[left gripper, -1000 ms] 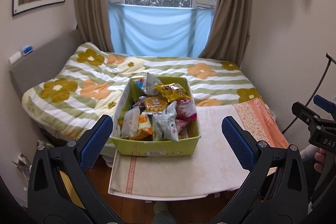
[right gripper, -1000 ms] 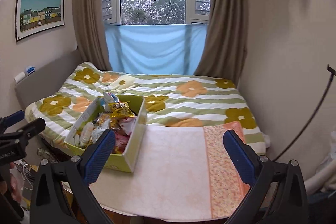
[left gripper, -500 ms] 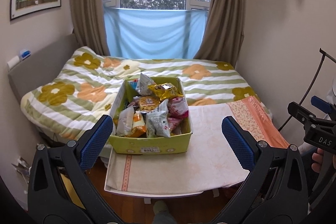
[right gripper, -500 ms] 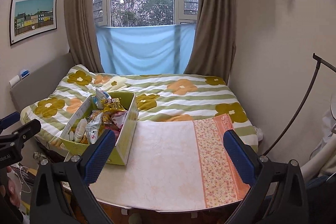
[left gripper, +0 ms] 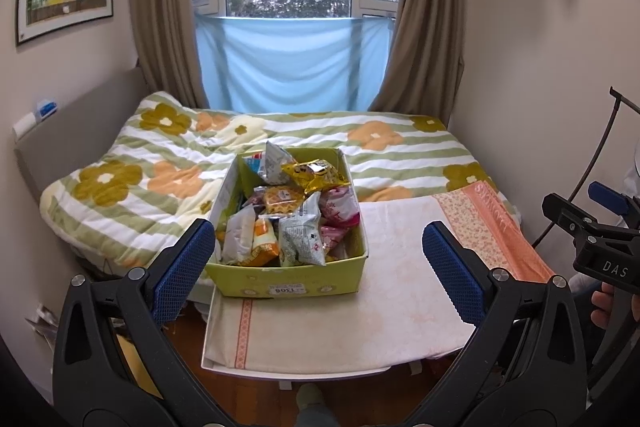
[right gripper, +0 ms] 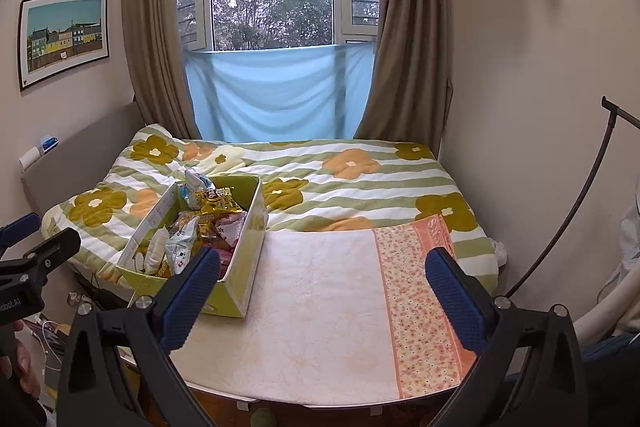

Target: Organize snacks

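A yellow-green cardboard box (left gripper: 292,279) (right gripper: 250,239) full of snack packets stands on the left part of a low table covered by a pale peach cloth (left gripper: 384,303) (right gripper: 320,299). On top lie a gold packet (left gripper: 316,173) (right gripper: 216,201), an orange packet (left gripper: 282,199) and a silver-white packet (left gripper: 302,239) (right gripper: 180,247). My left gripper (left gripper: 320,267) hangs open in front of the box, a short way back from it. My right gripper (right gripper: 322,291) is open over the bare cloth to the right of the box. Both hold nothing.
Behind the table is a bed with a flowered striped quilt (left gripper: 160,155) (right gripper: 352,179). A floral orange strip (right gripper: 420,291) runs along the cloth's right side. A black curved stand (right gripper: 576,211) rises at the right wall. Wooden floor (left gripper: 180,343) shows below the table's front edge.
Both grippers have drawn back and risen, so the box and table look smaller and farther. Both stayed open and empty; the box has not moved.
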`<state>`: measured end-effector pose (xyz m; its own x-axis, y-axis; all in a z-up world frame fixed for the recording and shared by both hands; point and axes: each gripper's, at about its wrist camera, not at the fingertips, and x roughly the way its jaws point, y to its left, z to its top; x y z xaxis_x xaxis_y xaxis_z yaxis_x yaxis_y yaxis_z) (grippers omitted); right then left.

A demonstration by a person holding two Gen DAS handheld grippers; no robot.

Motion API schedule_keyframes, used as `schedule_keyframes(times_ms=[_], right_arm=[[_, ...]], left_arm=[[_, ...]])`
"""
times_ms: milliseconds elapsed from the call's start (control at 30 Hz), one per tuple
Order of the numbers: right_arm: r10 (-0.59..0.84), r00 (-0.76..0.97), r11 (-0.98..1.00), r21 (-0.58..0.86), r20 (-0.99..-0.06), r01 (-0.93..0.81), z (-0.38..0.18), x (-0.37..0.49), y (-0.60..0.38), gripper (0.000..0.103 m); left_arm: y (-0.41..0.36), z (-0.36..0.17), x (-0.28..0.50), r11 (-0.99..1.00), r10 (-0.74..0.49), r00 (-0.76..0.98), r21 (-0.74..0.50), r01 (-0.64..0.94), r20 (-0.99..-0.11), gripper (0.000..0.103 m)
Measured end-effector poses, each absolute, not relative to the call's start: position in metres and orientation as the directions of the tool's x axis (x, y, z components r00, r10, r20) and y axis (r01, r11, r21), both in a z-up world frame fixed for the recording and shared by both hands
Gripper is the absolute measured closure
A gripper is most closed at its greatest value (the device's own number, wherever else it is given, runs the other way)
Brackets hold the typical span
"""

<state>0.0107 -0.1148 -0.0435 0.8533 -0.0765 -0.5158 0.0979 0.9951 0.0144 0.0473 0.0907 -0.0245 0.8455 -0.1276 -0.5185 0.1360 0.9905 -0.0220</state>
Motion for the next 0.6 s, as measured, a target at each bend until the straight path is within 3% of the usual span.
schedule_keyframes(times_ms=[600], right_arm=[[-0.082, 0.855, 0.994, 0.017, -0.513, 0.106, -0.0399, 0.0121, -0.1147, 0.001]], left_arm=[[0.0887, -0.0243, 0.0517, 0.991, -0.124, 0.847, -0.026, 0.13, -0.518, 0.0]])
